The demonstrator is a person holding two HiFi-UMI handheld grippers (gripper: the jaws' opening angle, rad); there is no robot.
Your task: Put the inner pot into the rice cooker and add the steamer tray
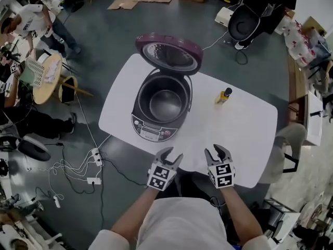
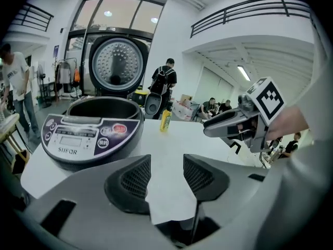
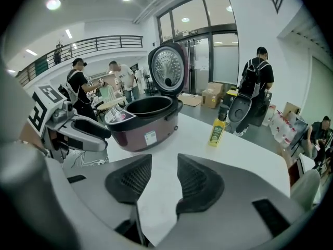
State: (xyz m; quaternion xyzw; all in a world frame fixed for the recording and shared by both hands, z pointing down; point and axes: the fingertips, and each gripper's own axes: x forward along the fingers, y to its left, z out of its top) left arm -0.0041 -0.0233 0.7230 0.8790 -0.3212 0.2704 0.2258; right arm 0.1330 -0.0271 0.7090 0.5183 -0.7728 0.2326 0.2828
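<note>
Grey floor with cables (image 1: 78, 165) trailing across it surrounds a white table (image 1: 244, 124), and people (image 1: 31, 22) are at work along the left edge of the head view. Toward the table's left end stands the cooker (image 1: 151, 133), its maroon lid (image 1: 169, 53) tipped up and back. The pot (image 1: 165, 100) sits inside the cooker, a dark bowl with a paler sheen at its bottom, well ahead of both grippers. To its right, apart from it, stands a small yellow bottle (image 1: 224, 96). By the table's near edge the left gripper (image 1: 173, 154) hangs with jaws spread and only bare tabletop between them. The right gripper (image 1: 213, 150), beside it, is spread likewise and holds nothing. Only the left gripper view shows the cooker's front panel (image 2: 83, 134), with its buttons and display, and the pot's dark rim standing a little above the body. The right gripper view shows instead the cooker's maroon side with a white label (image 3: 150, 137), and the lid's perforated metal inner face.
</note>
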